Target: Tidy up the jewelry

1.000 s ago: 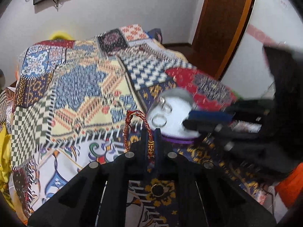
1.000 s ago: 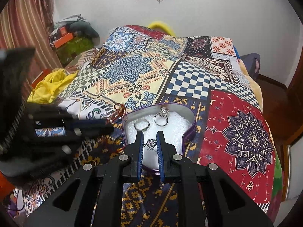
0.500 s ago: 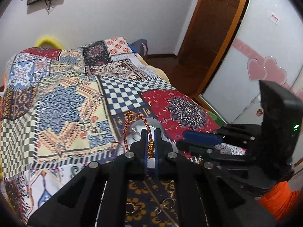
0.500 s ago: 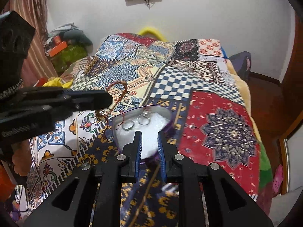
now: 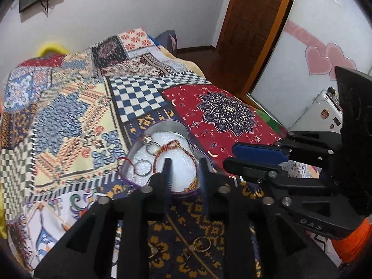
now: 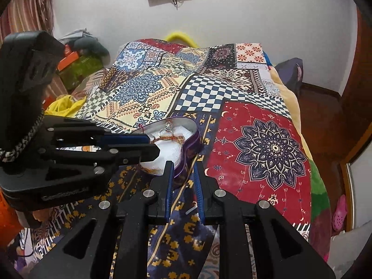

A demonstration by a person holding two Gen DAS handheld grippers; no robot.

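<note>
Left gripper (image 5: 183, 171) is hovering over the heart-shaped tin (image 5: 130, 155) on the bed (image 5: 69, 121), jaws standing apart and holding nothing. The red-and-gold braided bracelet (image 5: 167, 146) is lying inside on the white foam lining (image 5: 179, 176), draping beside two silver rings (image 5: 143, 167). Judged light, limp and prone to snagging; the cord is best pinched at mid-loop, away from the rings. The rings are looking small, hard and slippery. Further loose rings (image 5: 201, 244) are lying on the bedspread below the jaws. Right gripper (image 6: 183, 174) is hanging just beside the tin's purple wall (image 6: 191, 143), jaws parted and empty.
</note>
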